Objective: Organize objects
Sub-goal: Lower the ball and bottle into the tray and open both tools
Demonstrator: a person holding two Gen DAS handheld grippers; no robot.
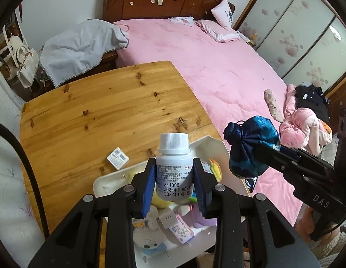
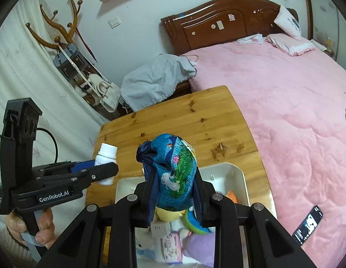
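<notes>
My left gripper (image 1: 174,175) is shut on a white pill bottle (image 1: 174,167) with a ribbed cap and printed label, held upright above the white bin (image 1: 208,149). My right gripper (image 2: 174,185) is shut on a blue patterned cloth pouch (image 2: 173,169) with a gathered top, held above the same bin (image 2: 237,174). The pouch also shows in the left wrist view (image 1: 251,147), and the bottle in the right wrist view (image 2: 106,158). The bin holds plush toys, a small box and packets.
The wooden table (image 1: 101,116) carries a small white box (image 1: 117,158). A pink bed (image 1: 217,71) lies to the right, with clothes (image 1: 306,116) on it. A phone (image 2: 307,227) lies on the bed by the table. Bags hang at the left wall.
</notes>
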